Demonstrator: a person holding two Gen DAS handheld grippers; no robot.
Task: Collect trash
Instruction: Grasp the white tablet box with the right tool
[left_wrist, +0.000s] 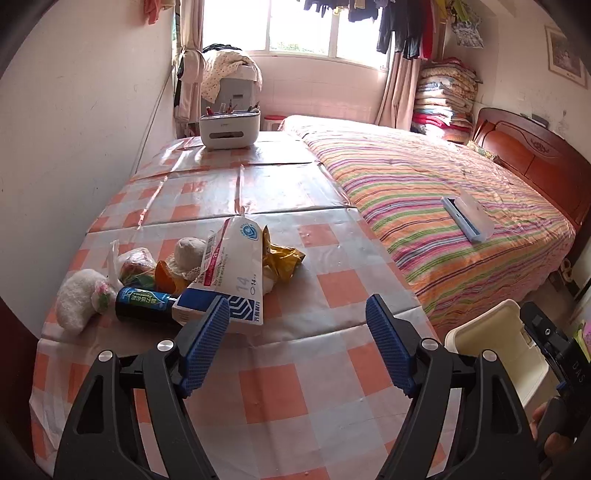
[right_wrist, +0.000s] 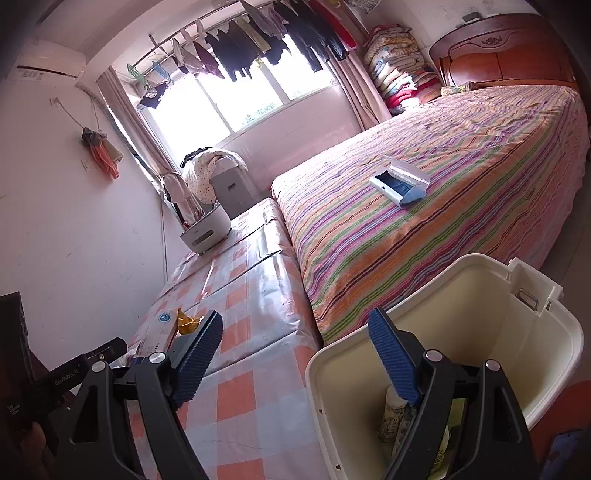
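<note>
1. Where the checked orange-and-white cloth covers the counter (left_wrist: 280, 391), a heap of trash lies at about 10 o'clock from the left gripper (left_wrist: 297, 321), in the left wrist view.
2. Left gripper: jaws stand wide apart, nothing between the blue pads; the left pad's tip overlaps the heap's nearest item in the picture, contact cannot be told.
3. Heap, contents: white paper pack (left_wrist: 236, 266) printed with a blue emblem, leaning upright; dark bottle (left_wrist: 142, 304) with blue-green label, lying on its side just left of the pack; yellow wrapper (left_wrist: 282, 258), crumpled, at the pack's 2 o'clock; clear plastic bag (left_wrist: 135, 262) with coloured contents behind the bottle; white fluffy item (left_wrist: 81, 299) at the far left.
4. Right gripper (right_wrist: 295, 341): jaws wide apart, empty, hanging over the gap between counter and bin.
5. Cream bin (right_wrist: 546, 354): stands on the floor off the counter's corner, at 3 o'clock from the right gripper; a pale bottle (right_wrist: 393, 417) and greenish packaging lie at its bottom.
6. Striped bed (left_wrist: 443, 192): adjoins the counter's right side; a blue-and-white case (left_wrist: 467, 214) rests on it.
7. White desk organiser (left_wrist: 229, 129): at the counter's far end, 12 o'clock, well apart from the heap.
</note>
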